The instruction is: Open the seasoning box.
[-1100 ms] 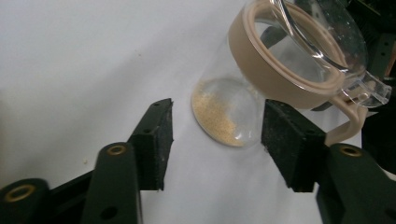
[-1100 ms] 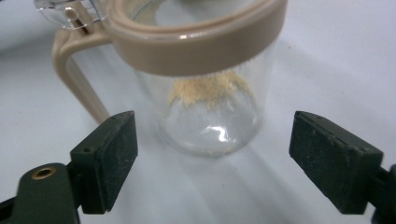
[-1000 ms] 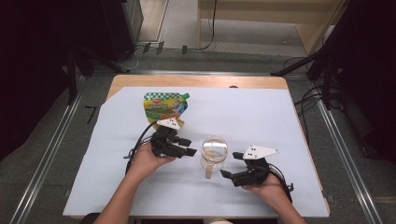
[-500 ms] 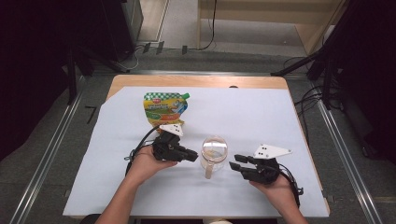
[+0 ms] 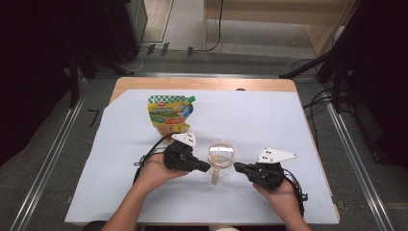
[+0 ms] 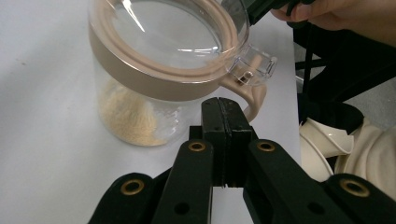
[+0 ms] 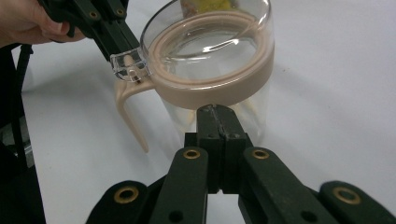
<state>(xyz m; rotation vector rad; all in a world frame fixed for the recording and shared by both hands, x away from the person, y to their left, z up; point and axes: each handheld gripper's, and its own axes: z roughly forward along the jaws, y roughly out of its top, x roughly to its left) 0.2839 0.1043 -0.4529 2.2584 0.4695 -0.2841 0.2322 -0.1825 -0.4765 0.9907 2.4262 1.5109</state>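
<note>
A clear glass jar with a beige rim, a beige handle and a clear lid stands on the white sheet, with a little yellow powder at its bottom. My left gripper is shut and empty, its tips just short of the jar's handle. In its own view the left gripper has its jaws pressed together. On the jar's other side my right gripper is shut on nothing; its tips sit just below the jar rim. Both pairs of jaws have just closed.
A green and yellow spouted pouch lies behind the left hand. The white sheet covers most of the wooden table. Cables trail from both grippers. Floor rails run along both sides of the table.
Both grippers' jaws have closed with nothing in them. My left gripper has moved right, closer to the jar's handle. The right hand has hardly moved.
</note>
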